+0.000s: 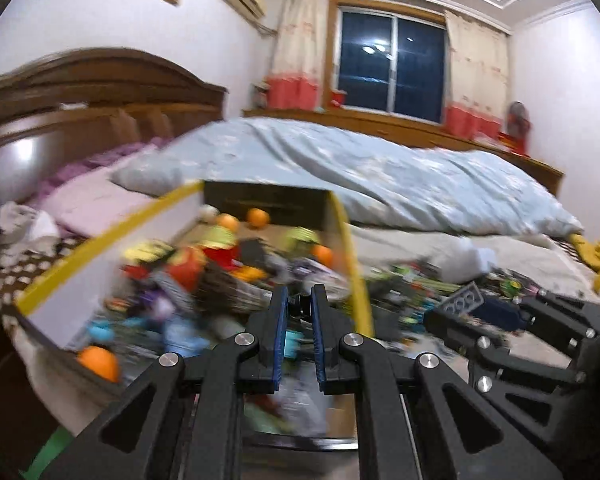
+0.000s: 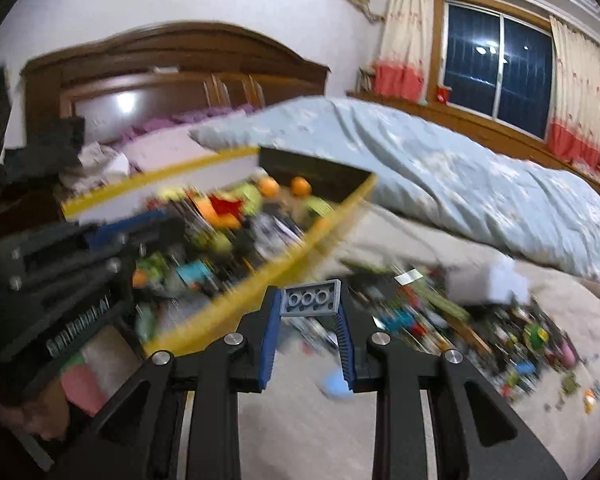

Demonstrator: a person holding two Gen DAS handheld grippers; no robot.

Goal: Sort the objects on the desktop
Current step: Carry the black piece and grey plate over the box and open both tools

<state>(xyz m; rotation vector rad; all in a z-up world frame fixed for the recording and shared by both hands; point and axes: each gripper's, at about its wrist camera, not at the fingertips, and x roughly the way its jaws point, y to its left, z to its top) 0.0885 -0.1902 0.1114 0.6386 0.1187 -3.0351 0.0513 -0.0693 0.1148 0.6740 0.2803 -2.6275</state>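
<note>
My left gripper (image 1: 300, 300) is shut on a small dark piece (image 1: 300, 307) pinched between its blue pads. It hovers over the near end of a white box with a yellow rim (image 1: 100, 240) full of toy pieces and orange balls (image 1: 258, 217). My right gripper (image 2: 309, 296) is shut on a flat grey studded brick (image 2: 300, 300), held just right of the box's yellow rim (image 2: 284, 268). The same grey brick (image 1: 464, 300) shows in the left wrist view. The left gripper (image 2: 100, 240) is a blur at the left edge of the right wrist view.
A pile of loose toy bricks (image 2: 460, 320) lies on the beige sheet (image 2: 300, 432) right of the box. A blue quilt (image 1: 380, 176) is bunched behind it, with a wooden headboard (image 1: 100, 80) at the left. The views are motion-blurred.
</note>
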